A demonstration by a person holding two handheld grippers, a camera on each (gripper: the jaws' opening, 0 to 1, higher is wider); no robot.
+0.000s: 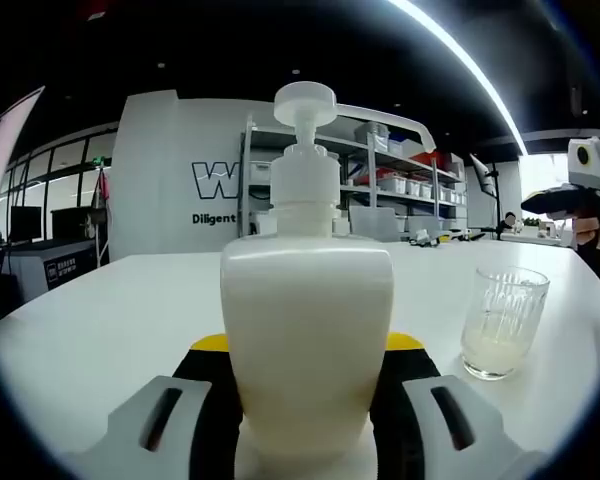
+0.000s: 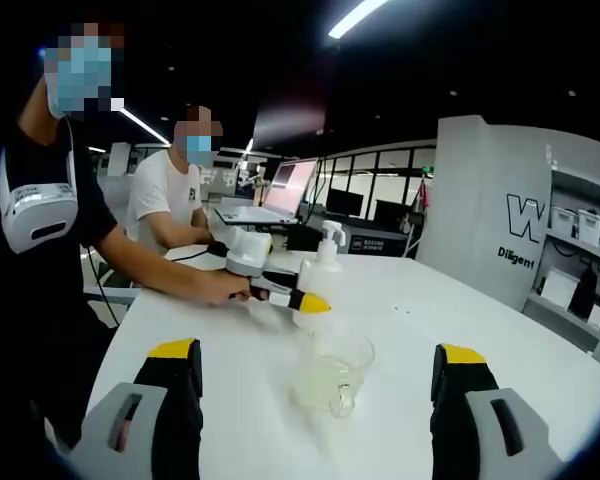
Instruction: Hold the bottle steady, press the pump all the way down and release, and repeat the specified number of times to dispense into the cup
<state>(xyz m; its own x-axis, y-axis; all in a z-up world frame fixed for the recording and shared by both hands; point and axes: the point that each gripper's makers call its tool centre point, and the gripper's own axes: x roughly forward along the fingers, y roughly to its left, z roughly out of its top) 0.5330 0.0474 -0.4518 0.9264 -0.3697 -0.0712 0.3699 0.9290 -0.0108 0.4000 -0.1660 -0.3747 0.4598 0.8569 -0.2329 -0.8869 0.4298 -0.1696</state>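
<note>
Clamped between the left gripper (image 1: 305, 425) fingers, the white pump bottle (image 1: 307, 330) stands upright on the white table (image 1: 100, 320). Just beside it sits the glass cup (image 1: 503, 322), a little pale liquid inside. Right gripper (image 2: 315, 400) fingers are spread wide, holding nothing, facing the cup.

A white table (image 1: 100, 310) runs back toward a grey wall (image 1: 170, 170) with dark lettering; beside the wall stand metal shelves (image 1: 400, 180) of white bins; in the right gripper view a seated person (image 2: 170, 195) in white faces a laptop (image 2: 280, 195) at the table's far end.
</note>
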